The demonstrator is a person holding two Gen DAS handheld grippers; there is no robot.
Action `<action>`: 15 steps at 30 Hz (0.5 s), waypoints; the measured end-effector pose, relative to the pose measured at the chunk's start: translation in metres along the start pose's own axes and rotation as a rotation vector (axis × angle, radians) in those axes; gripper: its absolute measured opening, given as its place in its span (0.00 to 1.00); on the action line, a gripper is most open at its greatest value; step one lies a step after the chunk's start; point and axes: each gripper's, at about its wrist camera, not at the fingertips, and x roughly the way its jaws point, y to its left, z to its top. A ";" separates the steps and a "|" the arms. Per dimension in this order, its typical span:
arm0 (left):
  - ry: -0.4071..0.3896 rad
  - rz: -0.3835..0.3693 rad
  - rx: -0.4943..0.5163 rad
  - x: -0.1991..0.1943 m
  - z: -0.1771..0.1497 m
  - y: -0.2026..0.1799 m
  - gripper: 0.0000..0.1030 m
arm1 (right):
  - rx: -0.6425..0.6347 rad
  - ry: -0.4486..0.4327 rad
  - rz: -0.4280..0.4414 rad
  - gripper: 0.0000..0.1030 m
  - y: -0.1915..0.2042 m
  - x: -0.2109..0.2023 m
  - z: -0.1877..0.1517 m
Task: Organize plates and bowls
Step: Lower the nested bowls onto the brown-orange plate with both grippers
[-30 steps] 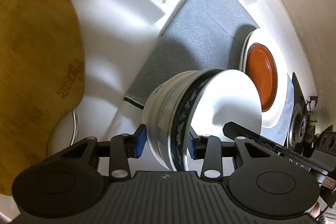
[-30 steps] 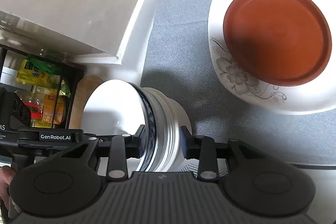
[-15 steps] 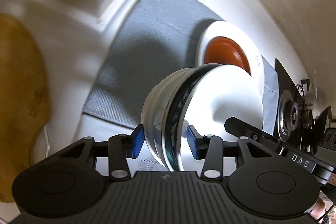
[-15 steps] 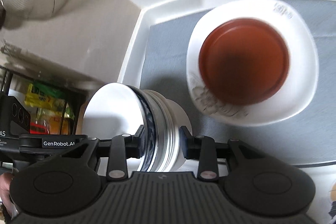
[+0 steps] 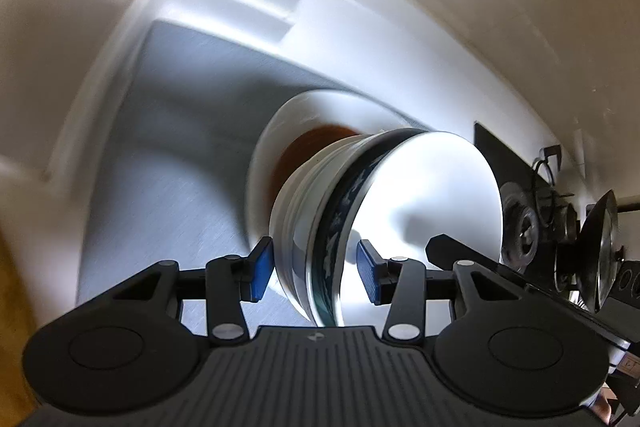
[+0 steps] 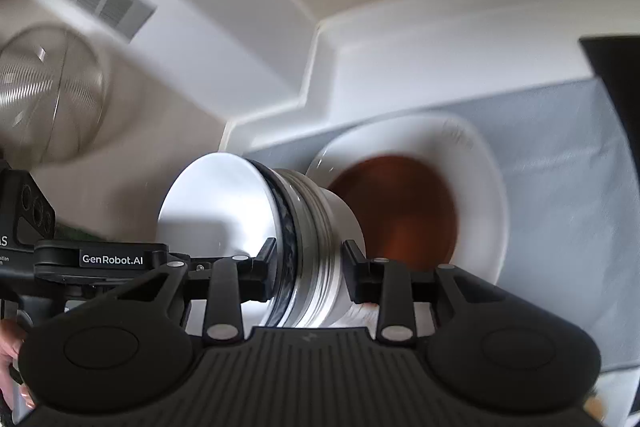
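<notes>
Change since a second before: I had carried the stack of bowls (image 5: 384, 211) away from the wooden board, which had dropped out of both views, and the plates had slid in behind the stack; the whole background was smeared with motion blur.

Left view, stack: the nested white bowls lay on their side, the open mouth facing right, a dark blue patterned band round the rim.
Left view, left gripper (image 5: 316, 271): its blue pads (image 5: 262, 269) stood either side of the lower rim. The left pad seemed to touch the outer wall; a sliver of gap showed at the right one, so I could not tell if it truly clamped.
Left view, plates: a brown plate (image 5: 304, 147) lay on a white plate (image 5: 340, 107) on the grey mat (image 5: 180, 131), half hidden behind the stack.
Left view, far right: the other tool's black bar (image 5: 500, 267) reached in at the bowl's mouth.

Right view, stack: I saw the same bowls (image 6: 260, 223) with the mouth turned left.
Right view, right gripper (image 6: 310, 273): its black jaws pressed on the rim from both sides, clamped on the stack.
Right view, plates: brown plate (image 6: 400, 211) on the white plate (image 6: 484, 195), blurred, just behind the bowls on the mat (image 6: 568, 155).
Right view, upper left: a wire strainer (image 6: 48, 95) was in view.
Right view, lower left: fingertips (image 6: 10, 349) showed at the edge.
</notes>
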 end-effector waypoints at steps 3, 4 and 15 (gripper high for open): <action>0.009 0.012 0.016 0.010 0.012 -0.012 0.46 | 0.006 -0.010 -0.008 0.36 -0.012 0.004 0.012; 0.011 0.018 0.023 0.014 0.014 -0.016 0.46 | 0.001 -0.015 -0.015 0.36 -0.015 0.006 0.014; 0.036 0.016 0.054 0.070 0.033 -0.027 0.47 | 0.054 -0.033 -0.057 0.36 -0.053 0.031 0.013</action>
